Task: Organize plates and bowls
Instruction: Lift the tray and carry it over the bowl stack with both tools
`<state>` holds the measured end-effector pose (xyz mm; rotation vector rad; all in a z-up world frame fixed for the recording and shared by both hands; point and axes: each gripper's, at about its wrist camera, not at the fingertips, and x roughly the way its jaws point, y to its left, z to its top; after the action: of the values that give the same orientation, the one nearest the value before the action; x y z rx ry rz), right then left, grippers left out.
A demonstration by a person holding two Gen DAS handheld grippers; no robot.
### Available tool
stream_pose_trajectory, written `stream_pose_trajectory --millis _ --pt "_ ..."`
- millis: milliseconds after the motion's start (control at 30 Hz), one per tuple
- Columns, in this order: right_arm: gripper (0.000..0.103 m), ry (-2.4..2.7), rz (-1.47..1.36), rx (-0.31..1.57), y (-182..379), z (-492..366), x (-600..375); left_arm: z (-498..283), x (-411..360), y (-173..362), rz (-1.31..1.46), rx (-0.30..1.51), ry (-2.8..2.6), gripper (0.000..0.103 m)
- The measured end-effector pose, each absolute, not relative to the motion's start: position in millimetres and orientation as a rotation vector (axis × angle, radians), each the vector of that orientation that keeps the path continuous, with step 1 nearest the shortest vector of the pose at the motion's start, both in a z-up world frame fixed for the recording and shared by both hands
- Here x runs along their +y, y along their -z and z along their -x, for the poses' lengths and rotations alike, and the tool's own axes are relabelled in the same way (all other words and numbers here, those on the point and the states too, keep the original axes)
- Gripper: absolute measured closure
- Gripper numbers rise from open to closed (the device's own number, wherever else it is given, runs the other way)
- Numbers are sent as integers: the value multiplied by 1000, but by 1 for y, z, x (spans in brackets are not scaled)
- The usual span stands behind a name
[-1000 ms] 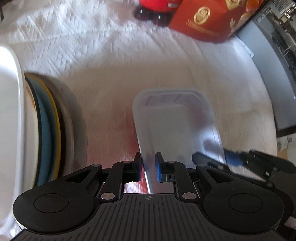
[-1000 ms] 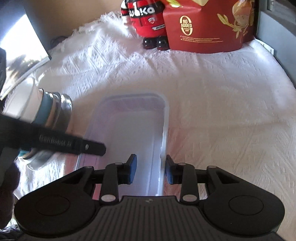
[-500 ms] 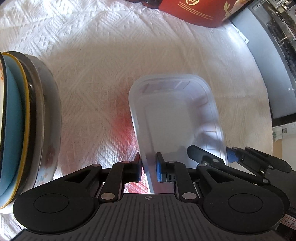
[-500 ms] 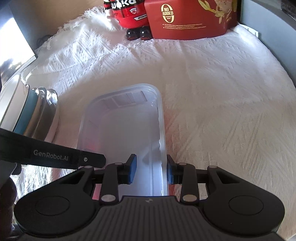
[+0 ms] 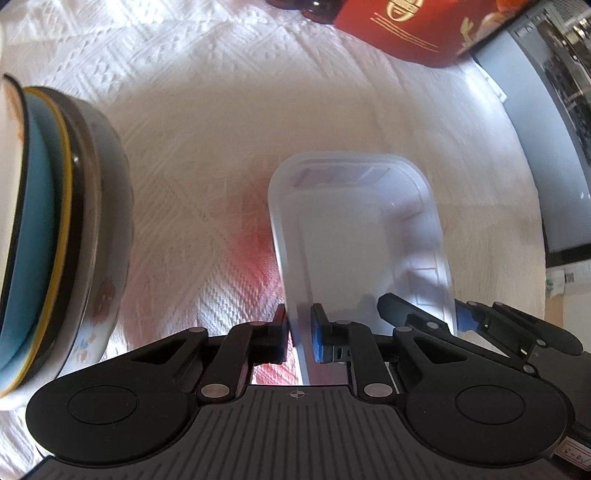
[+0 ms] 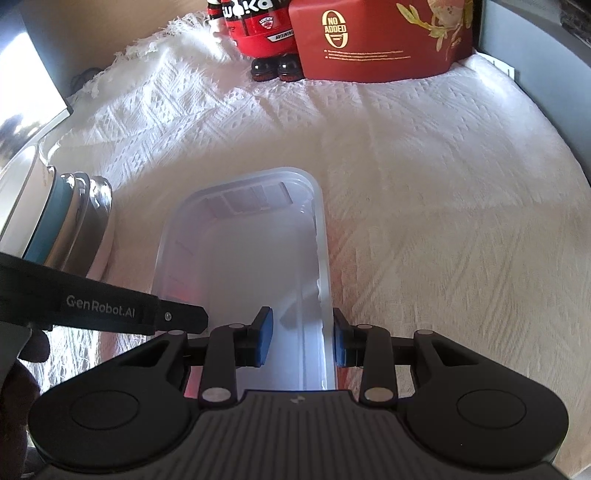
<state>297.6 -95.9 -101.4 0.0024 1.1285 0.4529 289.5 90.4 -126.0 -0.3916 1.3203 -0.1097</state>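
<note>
Two handheld grippers clamp opposite long walls of a translucent plastic container (image 5: 354, 236) on a worktop draped in a white woven cloth (image 6: 424, 184). The left gripper (image 5: 299, 338) has its fingers pinched on the container's left wall, the thin rim running up between the black pad and the blue one. The right gripper (image 6: 301, 341) straddles the right wall near the same end, its fingers closed on that wall; the wall sits hard against the right-hand pad. The container stands empty, its far end pointing away from both cameras. Just left of it, a stack of plates and bowls (image 5: 55, 229) stands close beside the container, a floral bowl outermost, blue and white ware behind. At the far edge of the cloth stand dark soda bottles (image 6: 258, 33) and a red gift box (image 6: 380, 40), well apart from the container.
</note>
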Motion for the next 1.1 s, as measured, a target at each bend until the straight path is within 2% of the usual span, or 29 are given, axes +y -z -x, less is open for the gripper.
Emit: stream_pose_trajectory --millis 233,333,600,833,1100 --pt "69 -506 41 1115 103 -301 -95 -284 98 125 454 1307 56 89" --pt "69 -533 50 1107 104 -303 -96 -283 93 123 464 1291 64 83" --pt "69 -561 36 1083 97 -308 -101 -284 82 113 423 1287 55 83" --pt "69 -532 -19 933 38 -310 -114 -292 86 49 413 1133 132 83" --pt "69 -585 -30 766 -38 -300 -67 -271 143 -36 372 948 127 83"
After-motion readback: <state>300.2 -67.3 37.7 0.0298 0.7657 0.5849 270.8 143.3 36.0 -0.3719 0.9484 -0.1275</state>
